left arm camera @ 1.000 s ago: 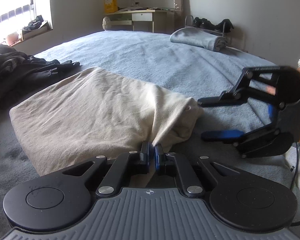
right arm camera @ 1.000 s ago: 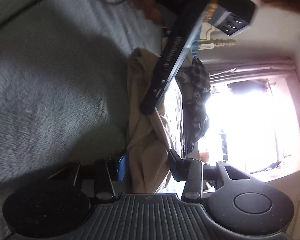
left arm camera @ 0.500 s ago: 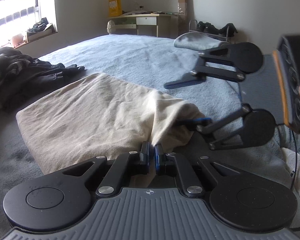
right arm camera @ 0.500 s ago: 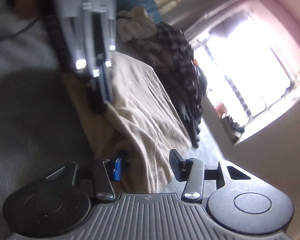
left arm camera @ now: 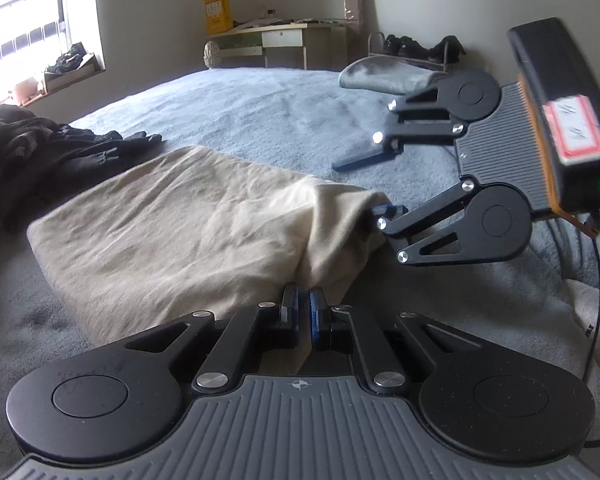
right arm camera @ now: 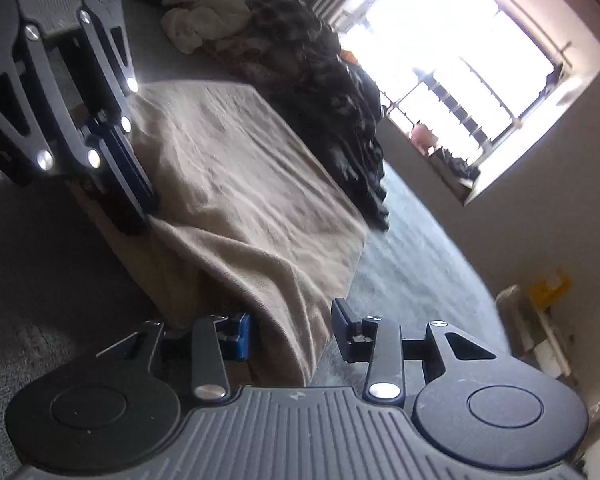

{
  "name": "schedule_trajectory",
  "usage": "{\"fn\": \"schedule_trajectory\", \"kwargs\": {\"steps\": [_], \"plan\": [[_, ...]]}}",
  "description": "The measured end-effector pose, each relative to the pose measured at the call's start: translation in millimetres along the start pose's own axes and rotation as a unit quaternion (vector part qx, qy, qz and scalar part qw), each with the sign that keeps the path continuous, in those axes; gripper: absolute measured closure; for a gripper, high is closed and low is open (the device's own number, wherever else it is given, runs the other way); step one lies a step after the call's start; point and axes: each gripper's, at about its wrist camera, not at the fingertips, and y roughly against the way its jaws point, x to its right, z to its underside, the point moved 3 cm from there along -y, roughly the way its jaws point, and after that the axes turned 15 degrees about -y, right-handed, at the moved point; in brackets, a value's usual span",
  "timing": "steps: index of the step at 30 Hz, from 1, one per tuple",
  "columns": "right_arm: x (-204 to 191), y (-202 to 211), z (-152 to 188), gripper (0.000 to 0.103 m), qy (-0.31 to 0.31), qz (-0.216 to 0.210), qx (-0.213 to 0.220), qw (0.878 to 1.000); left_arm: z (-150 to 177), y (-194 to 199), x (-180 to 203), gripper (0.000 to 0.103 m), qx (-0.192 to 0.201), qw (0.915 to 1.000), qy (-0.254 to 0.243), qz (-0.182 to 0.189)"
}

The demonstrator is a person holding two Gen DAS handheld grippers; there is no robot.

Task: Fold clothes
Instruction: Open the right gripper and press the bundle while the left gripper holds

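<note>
Beige garment folded on grey bed.
Left gripper clamps its near edge; right gripper, jaws narrowing but apart, straddles the corner. Blanket beyond lies bare.

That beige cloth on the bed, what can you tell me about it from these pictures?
The beige garment looks like soft knit cotton, folded into a thick rough rectangle with light wrinkles. It lies on the grey-blue bedspread, beside a dark clothes pile. The left gripper is shut on its near edge. The right gripper straddles the raised corner, its jaws apart and just closing in, one finger tucked under the cloth.
</note>
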Motion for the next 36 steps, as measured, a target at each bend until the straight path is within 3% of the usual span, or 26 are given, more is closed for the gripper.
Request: {"fn": "schedule_trajectory", "kwargs": {"steps": [2, 6, 11, 14, 17, 21, 24, 27, 32, 34, 36], "plan": [[0.1, 3.4, -0.8, 0.06, -0.001, 0.003, 0.002, 1.0, -1.5, -1.9, 3.3, 0.095, -0.007, 0.9999, -0.008, -0.003], [3.6, 7.3, -3.7, 0.059, -0.01, -0.003, 0.001, 1.0, -9.8, -2.6, 12.6, 0.077, -0.004, 0.9993, -0.036, -0.009], [13.7, 17.7, -8.7, 0.041, -0.01, -0.03, 0.02, 0.999, -11.4, -7.6, 22.7, 0.077, -0.011, 0.9964, -0.077, -0.035], [16.5, 31.5, -4.3, 0.03, -0.002, -0.056, 0.036, 0.998, -10.7, -6.6, 20.2, 0.079, -0.009, 0.9969, -0.069, -0.037], [5.9, 38.9, 1.9, 0.03, 0.026, -0.079, 0.048, 0.995, -11.5, -5.3, 17.4, 0.082, -0.007, 0.9973, -0.061, -0.039], [-10.0, 25.7, 7.6, 0.03, 0.096, -0.032, 0.064, 0.993, -13.3, -2.1, 16.0, 0.091, -0.001, 0.9976, -0.054, -0.043], [0.0, 18.4, -6.1, 0.03, 0.062, -0.015, 0.08, 0.995, -12.1, 0.5, 13.7, 0.091, -0.002, 0.9978, -0.049, -0.044], [7.6, 13.4, -11.1, 0.03, 0.015, -0.021, 0.064, 0.998, -9.3, 3.2, 11.1, 0.091, -0.006, 0.9984, -0.041, -0.04], [4.5, 1.8, -4.5, 0.029, 0.016, -0.016, 0.039, 0.999, -6.4, 20.7, 11.3, 0.086, -0.003, 0.9994, -0.021, -0.025], [11.0, 8.6, -9.0, 0.029, 0.002, -0.041, 0.033, 0.999, -4.8, 31.8, 10.5, 0.079, 0.002, 0.9994, -0.016, -0.03], [17.9, 17.3, -11.4, 0.028, -0.007, -0.064, 0.032, 0.997, -2.5, 40.6, 7.2, 0.079, 0.004, 0.9993, -0.005, -0.037]]}}
